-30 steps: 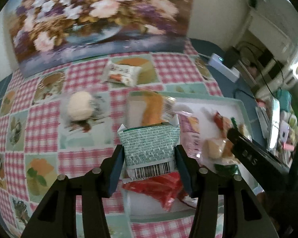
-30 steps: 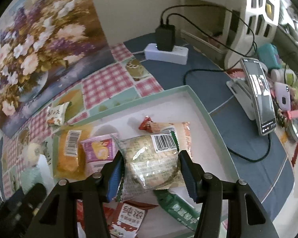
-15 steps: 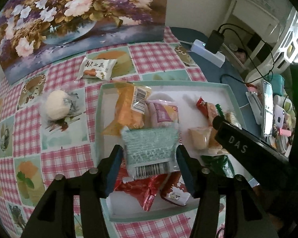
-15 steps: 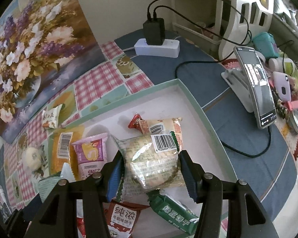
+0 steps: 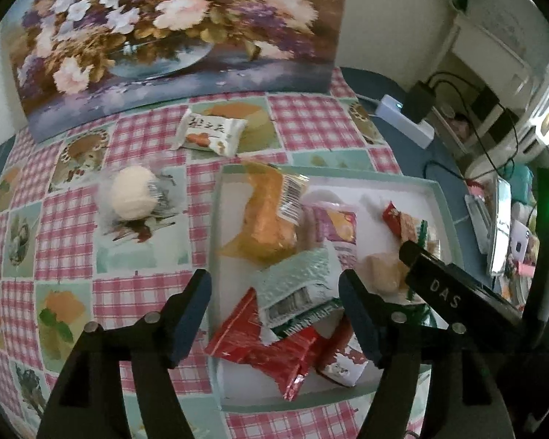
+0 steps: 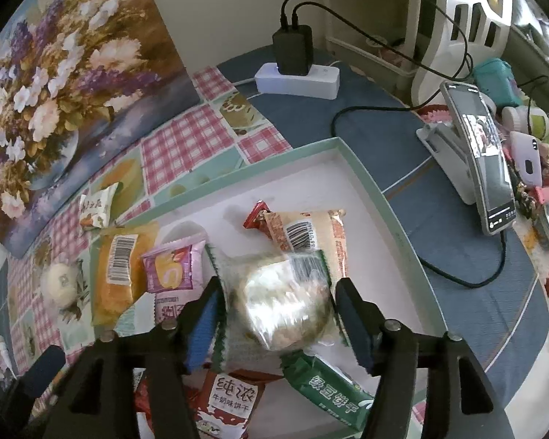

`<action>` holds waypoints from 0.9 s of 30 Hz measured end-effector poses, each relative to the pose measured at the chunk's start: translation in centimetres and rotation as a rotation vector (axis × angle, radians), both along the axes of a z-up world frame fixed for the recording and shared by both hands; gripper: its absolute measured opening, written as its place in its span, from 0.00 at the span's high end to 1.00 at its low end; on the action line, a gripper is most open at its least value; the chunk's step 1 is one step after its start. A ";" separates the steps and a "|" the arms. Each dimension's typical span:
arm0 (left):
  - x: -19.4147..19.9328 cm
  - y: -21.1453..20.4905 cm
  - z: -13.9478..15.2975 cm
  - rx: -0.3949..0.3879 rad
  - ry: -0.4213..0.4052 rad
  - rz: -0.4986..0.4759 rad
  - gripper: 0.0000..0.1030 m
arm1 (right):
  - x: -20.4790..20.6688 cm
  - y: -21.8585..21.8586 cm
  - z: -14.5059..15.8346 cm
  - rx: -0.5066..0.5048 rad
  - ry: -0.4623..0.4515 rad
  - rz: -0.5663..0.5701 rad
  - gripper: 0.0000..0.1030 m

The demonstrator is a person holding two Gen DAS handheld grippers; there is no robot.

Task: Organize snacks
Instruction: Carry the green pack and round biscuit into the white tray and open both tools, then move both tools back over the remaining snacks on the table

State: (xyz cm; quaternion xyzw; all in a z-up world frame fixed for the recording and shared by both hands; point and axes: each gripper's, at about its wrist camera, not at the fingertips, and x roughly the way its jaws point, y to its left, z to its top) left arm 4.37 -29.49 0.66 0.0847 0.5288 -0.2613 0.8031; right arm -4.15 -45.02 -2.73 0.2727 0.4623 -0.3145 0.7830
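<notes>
The left tool [image 5: 274, 311] is spread wide above the near part of the tray [image 5: 443, 197], with nothing between its fingers. Below the gap a mint-green packet [image 5: 296, 285] lies tilted in the tray, resting on red packets [image 5: 274, 355] and touching an orange packet [image 5: 271, 219] on its far side. A pink packet [image 5: 338, 225] sits just right of the orange one, and a red-ended packet [image 5: 402, 219] lies further right. Outside the tray, on the checked cloth of the desk [image 5: 135, 292], a round white bun in clear wrap [image 5: 131, 197] lies to the left and a small white packet [image 5: 210, 132] lies beyond it, near a flower painting [image 5: 172, 36] leaning against the wall. In the right wrist view, the right tool [image 6: 276, 314] is seen with its fingers opened slightly; the clear packet holding a round cake [image 6: 285, 307] appears blurred between them, and whether it is gripped cannot be told with certainty, as small gaps show at both sides. It lies over the tray [image 6: 395, 212], above a beige barcode packet [image 6: 307, 230], with a green packet [image 6: 325, 384] and a red-and-white milk biscuit packet [image 6: 227, 402] nearer. A pink packet [image 6: 174, 267] and an orange packet [image 6: 119, 274] lie to the left. On the blue cloth to the right a phone [image 6: 483, 153] stands on a holder, and a power strip [image 6: 296, 77] with a black charger sits at the far side.
</notes>
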 end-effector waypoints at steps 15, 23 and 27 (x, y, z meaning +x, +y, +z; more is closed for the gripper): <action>3.2 4.4 -0.6 -0.018 0.032 0.204 0.16 | 0.6 0.7 0.3 -0.038 -0.006 0.043 0.17; 5.4 8.1 -1.8 -0.007 0.068 0.362 0.06 | 1.5 2.0 0.7 -0.077 -0.013 0.093 0.00; 6.5 10.4 -2.3 0.000 0.080 0.443 0.06 | 2.2 3.2 1.0 -0.097 -0.021 0.136 0.00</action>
